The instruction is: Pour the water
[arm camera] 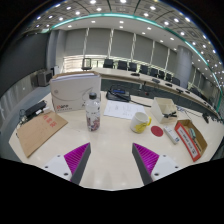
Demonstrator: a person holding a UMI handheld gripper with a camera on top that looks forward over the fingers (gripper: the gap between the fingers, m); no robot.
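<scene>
The gripper [110, 160] hangs above the near part of a pale table [110, 135], its two fingers spread wide with the magenta pads [76, 156] facing each other across bare tabletop; nothing is between them and nothing is held.

The task's things stand farther off. A clear water bottle [93, 112] with a red label and a white cap stands upright beyond the left finger, in front of a large white box [75, 90]. To its right, across a sheet of paper [118, 110], sits a yellow cup [140, 122], beyond the right finger. The two are well apart.

Judging from this, the grasp has not begun, and the risks lie ahead. The bottle is tall and narrow: a finger arriving off-centre could nudge it over, or push it back against the white box. The cap appears to be on, and if it is, tipping the bottle gives no water at all. A grip taken too high or too lightly could let the bottle swing or slip as it tilts.

The cup is small and light-looking, so a clipped rim could topple it, and water missing it would run onto the paper, the flat cardboard [38, 132] at the left, or the orange carton [191, 139] at the right.
</scene>
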